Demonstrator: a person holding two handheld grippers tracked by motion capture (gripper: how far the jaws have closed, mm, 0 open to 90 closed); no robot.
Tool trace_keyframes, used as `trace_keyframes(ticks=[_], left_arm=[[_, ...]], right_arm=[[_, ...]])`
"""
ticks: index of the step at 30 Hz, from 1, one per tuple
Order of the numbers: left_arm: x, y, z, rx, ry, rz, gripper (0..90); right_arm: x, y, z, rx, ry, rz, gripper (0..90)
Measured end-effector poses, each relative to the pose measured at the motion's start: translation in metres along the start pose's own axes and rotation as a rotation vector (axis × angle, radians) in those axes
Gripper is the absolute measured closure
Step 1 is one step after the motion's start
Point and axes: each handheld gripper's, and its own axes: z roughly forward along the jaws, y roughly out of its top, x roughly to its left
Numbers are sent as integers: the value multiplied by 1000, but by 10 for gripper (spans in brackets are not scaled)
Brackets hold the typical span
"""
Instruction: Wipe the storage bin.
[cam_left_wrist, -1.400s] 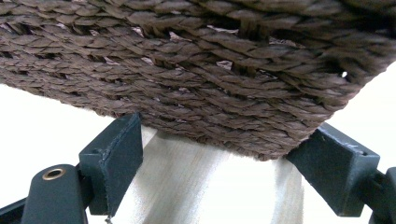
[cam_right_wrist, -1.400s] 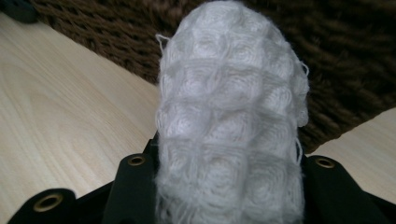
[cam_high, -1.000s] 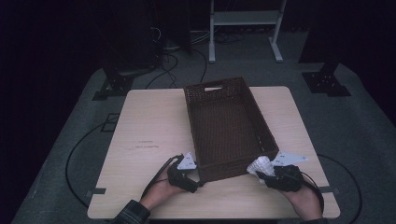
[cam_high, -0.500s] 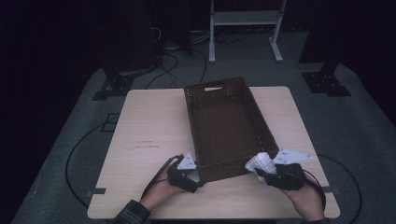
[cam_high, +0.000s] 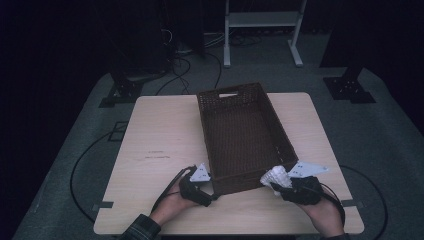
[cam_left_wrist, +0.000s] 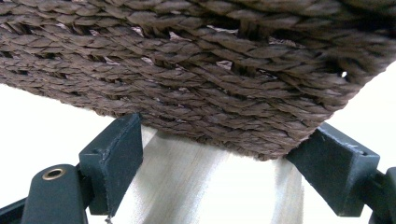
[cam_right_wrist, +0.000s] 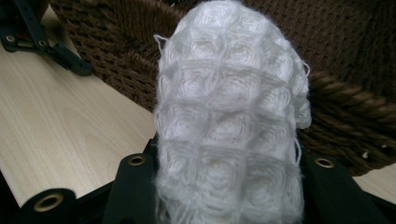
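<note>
A dark brown woven basket (cam_high: 240, 135) stands lengthwise on the light wooden table (cam_high: 160, 135). My left gripper (cam_high: 213, 195) is at its near left corner. In the left gripper view that corner (cam_left_wrist: 210, 70) sits between the jaws, and both pads press on its lower edge. My right gripper (cam_high: 276, 185) is at the near right corner, shut on a rolled white waffle-knit cloth (cam_high: 276, 176). In the right gripper view the cloth (cam_right_wrist: 229, 116) stands up from the gripper (cam_right_wrist: 229, 177) in front of the basket's rim (cam_right_wrist: 350, 70).
The basket has a handle slot in its far wall (cam_high: 228, 94) and nothing inside. Cables trail from both grippers across the near table edge. A white metal stand (cam_high: 260, 30) and dark equipment are on the floor beyond the table.
</note>
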Motion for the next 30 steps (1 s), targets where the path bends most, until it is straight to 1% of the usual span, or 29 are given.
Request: trace_keyframes(ticks=[3,8,11,12,13,15,20,21,22,23,30], left_arm=[[0,0,0,-1,0,-1,174],[0,0,0,-1,0,-1,174],[0,0,0,-1,0,-1,174],[0,0,0,-1,0,-1,175],[0,0,0,-1,0,-1,174],[0,0,0,-1,1,-1,174],[0,0,0,-1,1,-1,174],[0,0,0,-1,1,-1,174],[0,0,0,-1,1,-2,174],[0,0,0,-1,1,-1,174],[0,0,0,-1,0,-1,174]], right_arm=[[1,-2,5,12,-3,-7,548],[1,-4,7,16,3,1,549],[1,-8,12,39,8,1,549],[1,-8,12,39,8,1,549],[1,-10,16,48,11,4,549],[0,-12,19,56,17,13,549],[1,-15,24,68,24,15,549],[2,-17,28,89,24,11,549],[2,-17,28,89,24,11,549],[3,-20,34,109,32,2,549],[5,-24,45,138,47,1,548]])
